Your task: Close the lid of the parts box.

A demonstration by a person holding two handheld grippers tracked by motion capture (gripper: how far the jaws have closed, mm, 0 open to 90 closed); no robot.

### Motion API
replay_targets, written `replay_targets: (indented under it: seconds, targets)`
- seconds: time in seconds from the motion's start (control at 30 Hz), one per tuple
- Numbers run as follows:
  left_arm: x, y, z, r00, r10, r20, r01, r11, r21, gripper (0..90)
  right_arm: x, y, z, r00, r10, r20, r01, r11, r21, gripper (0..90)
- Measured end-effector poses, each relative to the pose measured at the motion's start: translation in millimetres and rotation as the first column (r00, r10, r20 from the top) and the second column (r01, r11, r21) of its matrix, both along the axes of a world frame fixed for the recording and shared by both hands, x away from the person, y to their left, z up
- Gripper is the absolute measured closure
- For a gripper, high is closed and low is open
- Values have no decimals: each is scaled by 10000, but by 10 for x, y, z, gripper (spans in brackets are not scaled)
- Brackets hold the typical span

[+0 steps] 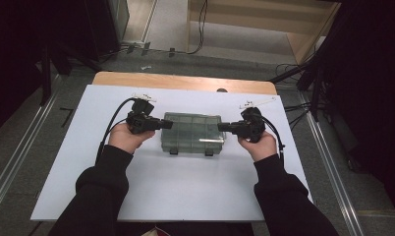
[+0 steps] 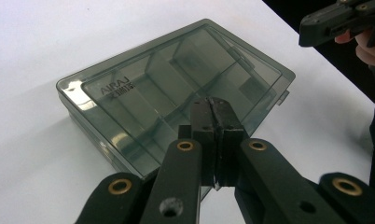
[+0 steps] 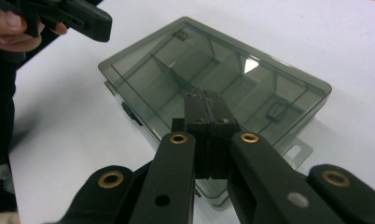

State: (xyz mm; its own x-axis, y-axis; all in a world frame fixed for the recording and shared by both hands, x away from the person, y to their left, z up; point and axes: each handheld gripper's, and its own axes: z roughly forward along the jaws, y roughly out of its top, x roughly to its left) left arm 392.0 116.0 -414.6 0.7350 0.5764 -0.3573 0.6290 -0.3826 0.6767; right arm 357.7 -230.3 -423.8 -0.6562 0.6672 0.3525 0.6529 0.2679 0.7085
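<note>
Fingers [image 2: 232,140] of both my matte black grippers are pressing together, holding nothing: left gripper [image 1: 168,124] and right gripper [image 1: 221,127] are flanking the smoky translucent compartment box [image 1: 191,132], lying mid-tabletop [image 1: 185,191].

Closed fingers [image 3: 208,109] above apparently empty box [image 3: 251,79].

Left black hand-held gripper [image 1: 169,124]: left of frame centre in the high view, held level, tips pointing toward frame centre, jaws pressed together with nothing between them. Right black hand-held gripper [image 1: 221,127]: right of centre, level, tips pointing back at the left one, jaws likewise closed on nothing. Both forearms, in black sleeves, rise from the bottom edge.
</note>
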Motion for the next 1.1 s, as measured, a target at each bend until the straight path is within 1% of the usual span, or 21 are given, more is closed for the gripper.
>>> replay_targets:
  seconds: [0.1,0.3,0.43,0.47,0.6,0.63,0.73,0.83,0.87,0.97,1.1]
  targets:
    - [-20,6,-20,10000,5,37,-5,10000,41,899,-26,9,-28,10000,-4,-95,3,10000,-92,875]
    - [-61,21,-58,9999,-26,116,24,9998,181,898,-74,27,-91,9999,-84,-71,82,9997,-213,875]
    - [-96,54,-65,9997,-4,229,0,9998,200,898,-99,32,-126,9998,-142,-160,137,9995,-298,875]
    - [-107,62,-68,9997,15,248,-20,9998,183,898,-104,30,-132,9998,-142,-117,138,9994,-324,875]
    - [-137,86,-98,9995,52,311,-56,9999,139,898,-114,35,-159,9997,-177,-174,172,9994,-299,875]
    - [-144,84,-108,9995,108,314,-112,9998,136,898,-116,38,-167,9996,-205,-193,199,9993,-303,876]
    - [-161,67,-138,9993,56,356,-64,9997,232,898,-123,54,-194,9996,-177,-229,169,9992,-353,875]
    - [-164,48,-161,9996,-146,253,138,9994,320,897,-129,72,-211,9996,-169,-239,159,9989,-441,875]
    - [-167,45,-166,9995,-128,304,117,9993,355,897,-130,75,-215,9995,-175,-245,164,9988,-455,875]
    - [-164,49,-189,9996,-81,280,73,9995,304,898,-127,83,-236,9996,-201,-200,191,9986,-486,875]
    - [-173,30,-234,9995,-80,311,68,9992,393,898,-115,92,-272,9994,-240,-263,225,9981,-572,875]
